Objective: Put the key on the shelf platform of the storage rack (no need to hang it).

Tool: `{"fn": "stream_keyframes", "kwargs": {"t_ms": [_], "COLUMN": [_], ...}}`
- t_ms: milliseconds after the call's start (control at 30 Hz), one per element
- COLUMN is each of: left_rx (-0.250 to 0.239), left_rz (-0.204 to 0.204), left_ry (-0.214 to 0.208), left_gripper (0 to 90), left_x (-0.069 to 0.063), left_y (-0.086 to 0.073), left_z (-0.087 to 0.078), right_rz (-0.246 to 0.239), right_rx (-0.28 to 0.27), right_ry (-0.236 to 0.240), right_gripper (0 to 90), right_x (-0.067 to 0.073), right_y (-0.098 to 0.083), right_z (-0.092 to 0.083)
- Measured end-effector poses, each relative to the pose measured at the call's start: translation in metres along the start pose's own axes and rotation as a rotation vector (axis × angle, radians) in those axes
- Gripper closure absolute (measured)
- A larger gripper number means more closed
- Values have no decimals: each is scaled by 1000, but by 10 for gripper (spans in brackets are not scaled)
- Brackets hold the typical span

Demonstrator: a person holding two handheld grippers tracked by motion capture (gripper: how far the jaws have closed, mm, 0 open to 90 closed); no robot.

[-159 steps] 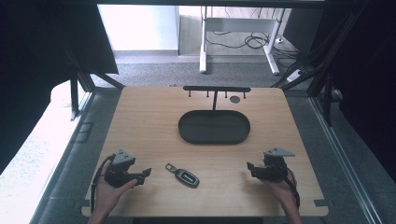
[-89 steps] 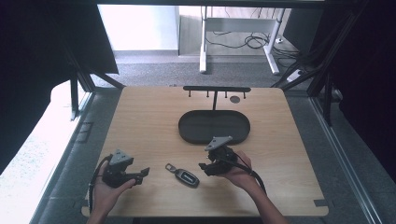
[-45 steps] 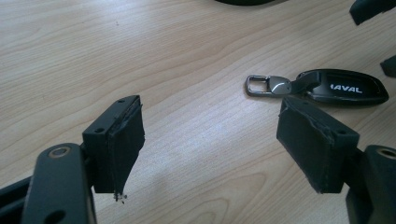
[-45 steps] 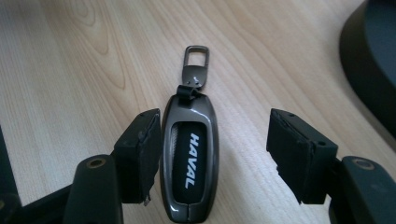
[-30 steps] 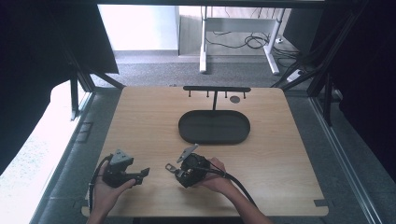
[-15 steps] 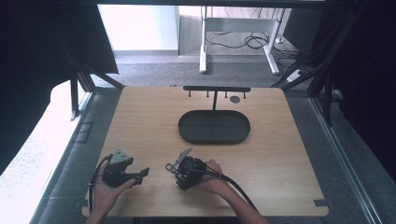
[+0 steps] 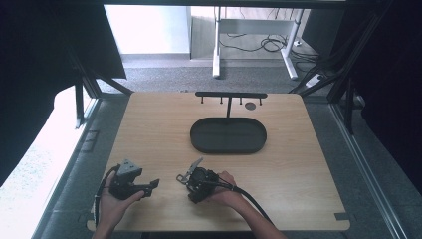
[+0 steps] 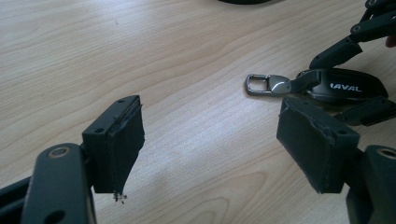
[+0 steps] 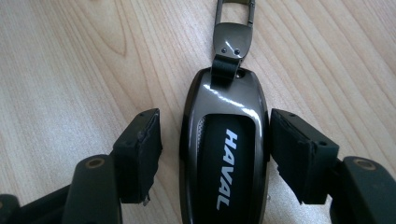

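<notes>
Right gripper view: my right gripper (image 9: pixel 215 154) straddles the key fob (image 9: pixel 224 154) lying flat on the counter (image 9: pixel 70 56); its fingers (image 9: pixel 140 154) stand apart, the right pad just beside the fob's edge, the left clear. Left gripper (image 8: pixel 219 140) fingers gape wide, holding nothing.

A wooden table (image 7: pixel 298 169) seen from above, with a dark oval tray (image 7: pixel 228 135) lying near its middle and a low black rack (image 7: pixel 231 94) with small pegs standing just behind the tray. At the near edge a person's two hands come in from below — the left gripper (image 7: pixel 152 184) rests by the table's left corner, its jaws pointing right. The right gripper (image 7: pixel 189 181) sits just beside it toward the centre, tilted down over a small key fob (image 7: pixel 184 177) whose metal loop shows at its tip — a black cable trails back from it along the forearm.
</notes>
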State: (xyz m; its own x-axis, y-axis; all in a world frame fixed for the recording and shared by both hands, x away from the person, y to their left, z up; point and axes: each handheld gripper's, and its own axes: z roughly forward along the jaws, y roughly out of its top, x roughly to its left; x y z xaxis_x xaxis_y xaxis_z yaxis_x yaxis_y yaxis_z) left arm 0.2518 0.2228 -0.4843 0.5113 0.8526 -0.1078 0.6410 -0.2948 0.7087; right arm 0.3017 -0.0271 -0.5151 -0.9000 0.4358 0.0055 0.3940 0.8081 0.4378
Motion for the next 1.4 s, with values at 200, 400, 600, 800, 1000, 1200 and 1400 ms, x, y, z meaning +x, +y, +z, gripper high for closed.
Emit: {"fn": "stream_keyframes", "kwargs": {"t_ms": [200, 400, 600, 800, 1000, 1200, 1400], "left_rx": [-2, 1, -5, -8, -8, -8, -14], "left_rz": [-1, 1, -1, -3, 0, -1, -7], "left_ry": [0, 1, -2, -2, -2, -1, 0], "left_gripper": [231, 231, 231, 231, 231, 231, 231], "left_x": [0, 0, 0, 2, 1, 1, 2], "left_y": [0, 0, 0, 0, 1, 1, 1], "left_z": [0, 0, -1, -2, -2, -2, -3], "right_rz": [-7, -5, 0, -4, -7, -18, -15], "right_rx": [7, 15, 16, 32, 47, 70, 121], "right_ry": [8, 9, 3, 8, 6, 8, 32], "right_gripper": [323, 325, 478, 480, 476, 485, 438], "right_x": [1, 1, -3, -4, -2, -3, -4], "right_y": [0, -1, -2, 0, 2, 5, 8], "right_z": [0, 0, -4, -4, -4, -3, -4]}}
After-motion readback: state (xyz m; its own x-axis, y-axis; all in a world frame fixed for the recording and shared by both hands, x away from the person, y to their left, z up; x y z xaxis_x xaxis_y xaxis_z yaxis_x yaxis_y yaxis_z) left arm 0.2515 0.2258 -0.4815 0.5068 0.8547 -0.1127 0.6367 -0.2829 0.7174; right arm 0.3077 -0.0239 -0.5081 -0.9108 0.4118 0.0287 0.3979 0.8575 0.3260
